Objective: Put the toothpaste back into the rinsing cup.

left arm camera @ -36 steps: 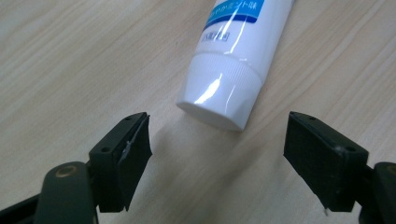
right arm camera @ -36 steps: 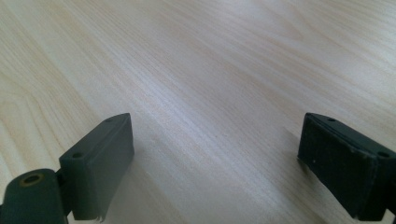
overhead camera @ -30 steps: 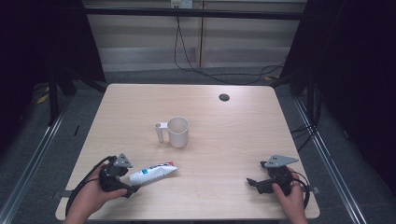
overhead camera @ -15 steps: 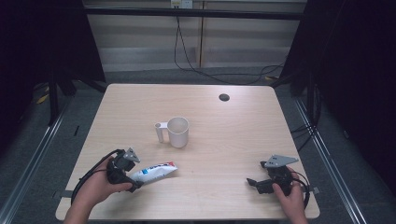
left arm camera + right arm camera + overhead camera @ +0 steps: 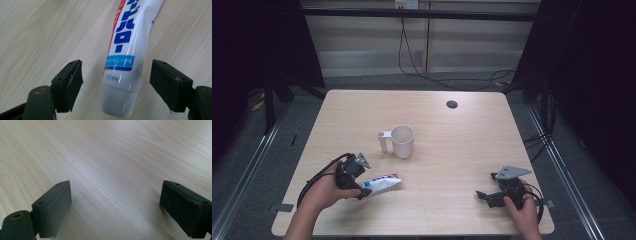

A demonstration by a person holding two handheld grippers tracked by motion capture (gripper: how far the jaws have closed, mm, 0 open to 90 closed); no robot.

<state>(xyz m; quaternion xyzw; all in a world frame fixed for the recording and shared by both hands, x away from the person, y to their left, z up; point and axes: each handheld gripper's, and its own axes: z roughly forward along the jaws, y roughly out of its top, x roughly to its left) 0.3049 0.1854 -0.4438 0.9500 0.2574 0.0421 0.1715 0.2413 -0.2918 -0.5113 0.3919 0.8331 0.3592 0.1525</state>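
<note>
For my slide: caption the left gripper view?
Left claw open around a toothpaste tube lying on the wooden table, pads not touching.

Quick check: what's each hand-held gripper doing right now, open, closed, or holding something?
Left hand-held gripper: open, jaws either side of the toothpaste tube, pads not touching it.
Right hand-held gripper: open, nothing between its jaws, over the table.

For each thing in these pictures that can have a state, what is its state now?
Toothpaste tube: lying flat on the table, between the left claw's jaws, not pressed by them.
Mug: upright, handle toward the left of the high view, nothing touching it.
Left claw: open, a gap on each side of the tube.
Right claw: open, nothing between its jaws, low over bare wood.
</note>
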